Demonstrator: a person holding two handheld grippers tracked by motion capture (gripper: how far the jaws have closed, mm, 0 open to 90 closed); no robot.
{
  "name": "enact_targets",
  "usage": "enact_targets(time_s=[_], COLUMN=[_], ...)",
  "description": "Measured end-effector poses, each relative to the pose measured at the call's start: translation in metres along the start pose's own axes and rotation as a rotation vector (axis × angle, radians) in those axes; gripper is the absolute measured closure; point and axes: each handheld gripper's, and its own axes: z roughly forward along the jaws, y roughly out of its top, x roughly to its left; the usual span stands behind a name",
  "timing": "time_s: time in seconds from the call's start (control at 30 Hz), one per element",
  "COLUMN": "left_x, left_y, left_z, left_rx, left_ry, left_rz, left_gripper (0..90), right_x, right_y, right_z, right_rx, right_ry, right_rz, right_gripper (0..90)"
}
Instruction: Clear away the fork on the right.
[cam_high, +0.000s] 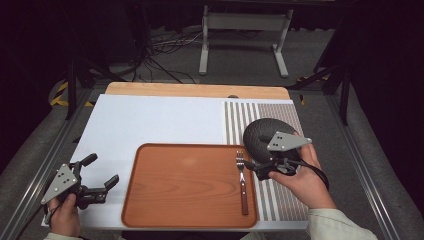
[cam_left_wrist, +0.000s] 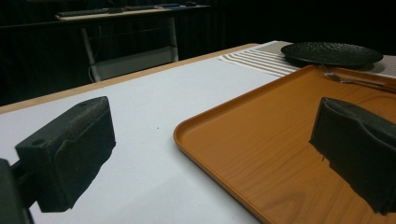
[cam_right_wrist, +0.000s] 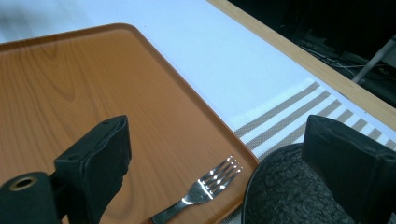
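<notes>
Though released, fork (cam_right_wrist: 205, 189) between right claw (cam_right_wrist: 233, 172) jaws

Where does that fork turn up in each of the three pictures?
High view: the fork lies along the right side of the wooden tray, tines pointing away from the person.
Left gripper view: far upper right, on the tray just before the black plate.
Right gripper view: bottom centre, tines up, between the two black jaws.
Shared landmark: the striped placemat beside the tray.

Most of the tray (cam_high: 185, 182) lies bare; a fork (cam_high: 242, 180) lines its right edge (black plate (cam_high: 260, 135) just beyond, on the striped mat (cam_high: 285, 200)).
</notes>
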Motion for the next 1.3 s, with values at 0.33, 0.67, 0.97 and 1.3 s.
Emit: enact_targets(time_s=[0.33,0.67,0.97,1.3], left_x=[0.000,-0.001,-0.001,-0.001], left_y=[-0.001,-0.003,-0.004,-0.004], left_z=[-0.003,-0.010,-0.014,-0.016], left_rx=[0.000,0.005,0.001,0.002], left_ry=[0.008,0.023,0.035,0.037], left_rz=[-0.007,-0.009,-0.011,-0.012], left_gripper=[0.7,0.7,0.7,0.7], right_x=[-0.003,-0.009,-0.013,-0.018], right_y=[-0.024,-0.060,-0.092,-0.121], right_z=[-0.022,-0.040,-0.041,-0.039], right_rx=[-0.072,-0.141,-0.210,-0.209], right_ry=[-0.050,-0.097,-0.119,-0.135], right_rz=[0.032,0.075,0.135,0.176], right_gripper=[7.2,6.5,6.2,6.2])
